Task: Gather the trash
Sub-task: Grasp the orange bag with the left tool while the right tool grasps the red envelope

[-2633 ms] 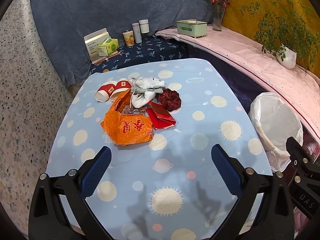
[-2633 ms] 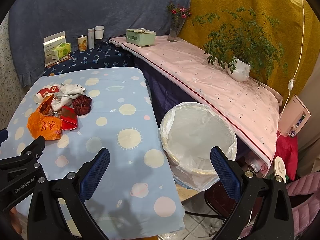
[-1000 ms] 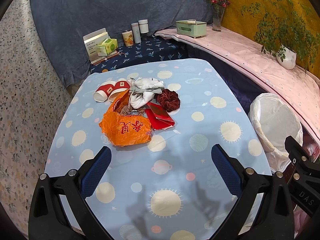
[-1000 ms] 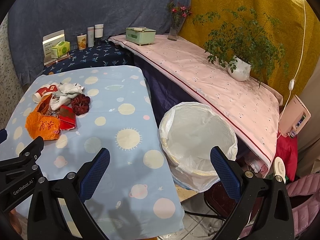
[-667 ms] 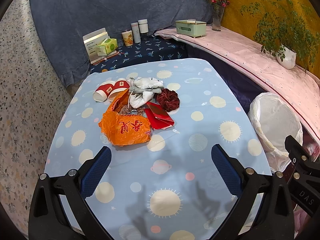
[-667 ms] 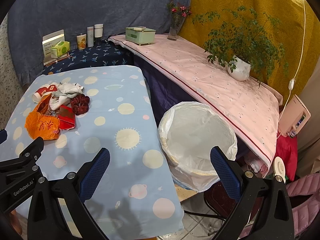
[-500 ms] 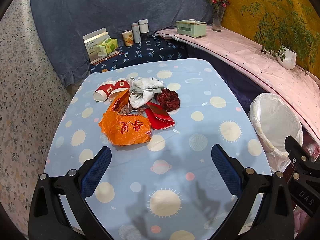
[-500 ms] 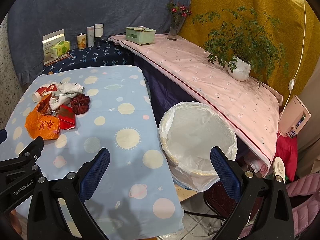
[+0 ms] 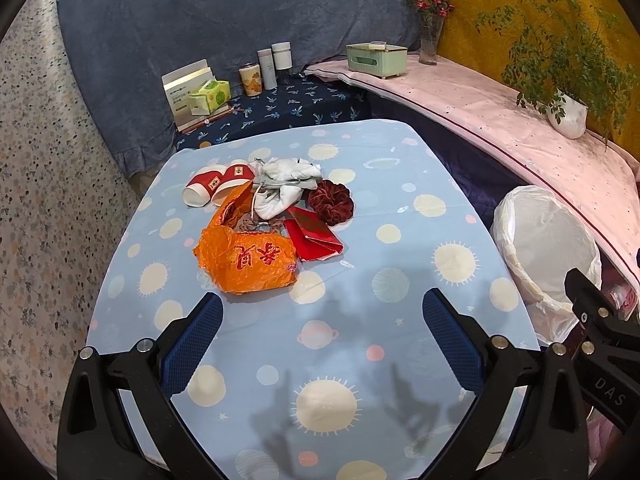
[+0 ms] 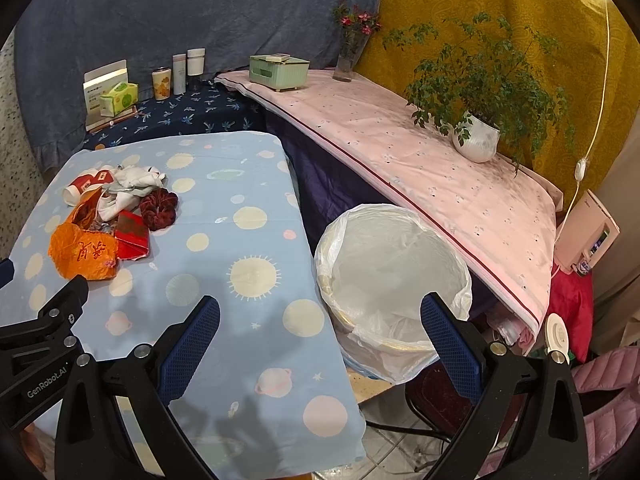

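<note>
A pile of trash lies on the blue planet-print table [image 9: 400, 240]: an orange plastic bag [image 9: 248, 260], red envelopes [image 9: 316, 236], a dark red scrunchie [image 9: 332, 202], crumpled white cloth [image 9: 284, 188] and two red-and-white paper cups [image 9: 216, 184]. The pile also shows in the right wrist view [image 10: 112, 220]. A bin lined with a white bag [image 10: 392, 272] stands right of the table. My left gripper [image 9: 320, 336] is open and empty, held above the table's near part. My right gripper [image 10: 320, 332] is open and empty, between the table edge and the bin.
A pink-covered shelf [image 10: 420, 168] runs along the right with a potted plant [image 10: 476, 136], a green box [image 10: 278, 68] and a flower vase [image 10: 348, 56]. A dark blue side surface [image 9: 280, 108] behind the table holds tissue boxes, a cup and bottles.
Both grippers have drifted only slightly; the view of the table has shifted a touch. Nothing was taken hold of and the trash pile has not moved.
</note>
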